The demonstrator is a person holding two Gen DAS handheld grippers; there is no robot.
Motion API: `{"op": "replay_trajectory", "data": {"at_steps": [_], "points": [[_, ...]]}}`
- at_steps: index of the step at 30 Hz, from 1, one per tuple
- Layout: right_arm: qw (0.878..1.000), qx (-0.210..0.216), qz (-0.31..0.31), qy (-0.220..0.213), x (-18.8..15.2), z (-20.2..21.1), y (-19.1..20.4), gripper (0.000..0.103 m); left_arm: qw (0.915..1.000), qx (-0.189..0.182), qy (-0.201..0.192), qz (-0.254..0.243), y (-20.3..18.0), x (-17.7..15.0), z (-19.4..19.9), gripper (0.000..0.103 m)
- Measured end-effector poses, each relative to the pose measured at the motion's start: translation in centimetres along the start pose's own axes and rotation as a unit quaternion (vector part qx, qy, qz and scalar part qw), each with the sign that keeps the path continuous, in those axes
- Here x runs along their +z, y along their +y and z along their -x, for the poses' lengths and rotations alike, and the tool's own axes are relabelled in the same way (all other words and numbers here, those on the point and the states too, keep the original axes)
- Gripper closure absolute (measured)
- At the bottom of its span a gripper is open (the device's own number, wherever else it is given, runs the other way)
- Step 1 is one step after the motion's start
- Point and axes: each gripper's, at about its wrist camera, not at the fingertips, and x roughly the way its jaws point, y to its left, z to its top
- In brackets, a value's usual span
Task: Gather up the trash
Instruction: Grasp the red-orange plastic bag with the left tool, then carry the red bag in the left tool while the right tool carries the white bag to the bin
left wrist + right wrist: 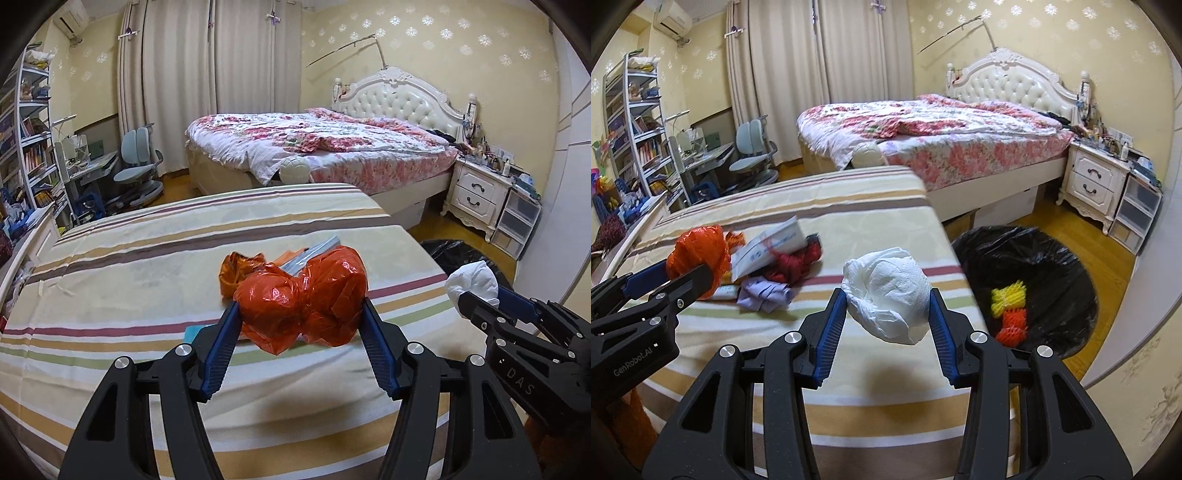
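On the striped bed, the left gripper clamped an orange bag; the right gripper gripped a tissue wad. Next, both loads probably needed carrying to the black bin at right.

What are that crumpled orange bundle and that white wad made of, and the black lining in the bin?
The crumpled orange bundle looks like thin glossy plastic film: sharp creases with bright glints. The white wad seems to be soft matte paper tissue, with faint embossing. The black bin lining appears to be shiny, wrinkled plastic bag film.
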Motion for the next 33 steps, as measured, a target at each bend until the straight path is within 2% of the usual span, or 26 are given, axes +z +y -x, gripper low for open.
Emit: {"op": "replay_trajectory", "data": {"at_steps": [7,17,24,33], "points": [[0.998,-0.048,-0.021,-0.018,1.7,-0.3,-4.3,0.059,0.9988,-0.030,-0.021,-0.031,-4.4,1.8,-2.2,0.040],[0.993,-0.107,-0.057,-0.010,3.1,-2.6,-11.2,0.059,0.9958,-0.067,-0.009,-0.062,-10.3,3.6,-6.4,0.040],[0.990,-0.123,-0.071,0.002,3.4,-4.7,-14.2,0.059,0.9941,-0.072,0.011,-0.080,-14.0,4.2,-9.8,0.040],[0.987,-0.129,-0.090,0.015,3.4,-6.8,-16.7,0.059,0.9923,-0.063,0.041,-0.099,-16.5,4.6,-13.2,0.040]]}}
